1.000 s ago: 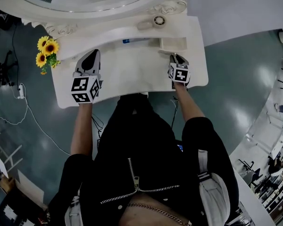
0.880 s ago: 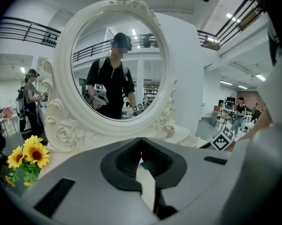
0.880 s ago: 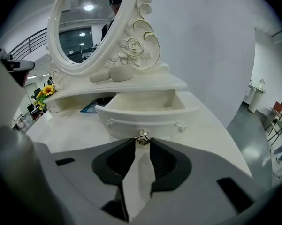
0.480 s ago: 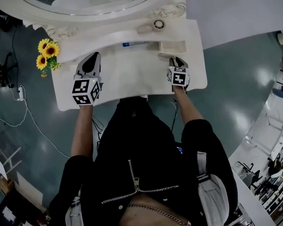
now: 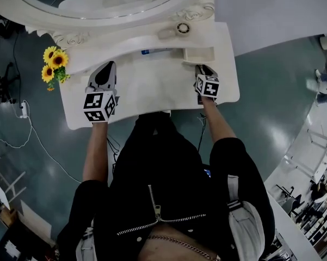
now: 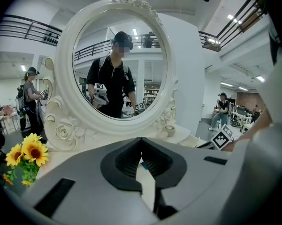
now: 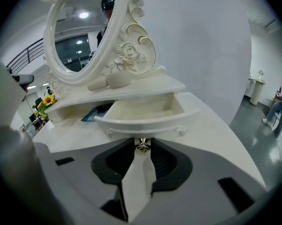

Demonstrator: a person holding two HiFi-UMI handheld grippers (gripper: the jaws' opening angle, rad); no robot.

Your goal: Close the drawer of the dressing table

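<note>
right gripper [image 7: 141, 143] jaws opening, drawer knob [image 7: 141, 146] between; left gripper [image 6: 141, 139] jaws closed, empty, sunflowers [image 5: 55, 62] near

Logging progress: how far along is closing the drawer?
Done: the right gripper is at the knob, which sits between its opening jaws. In hand: lining up the push; the drawer stands open. To do: push it fully in. The left gripper is shut and empty.
</note>
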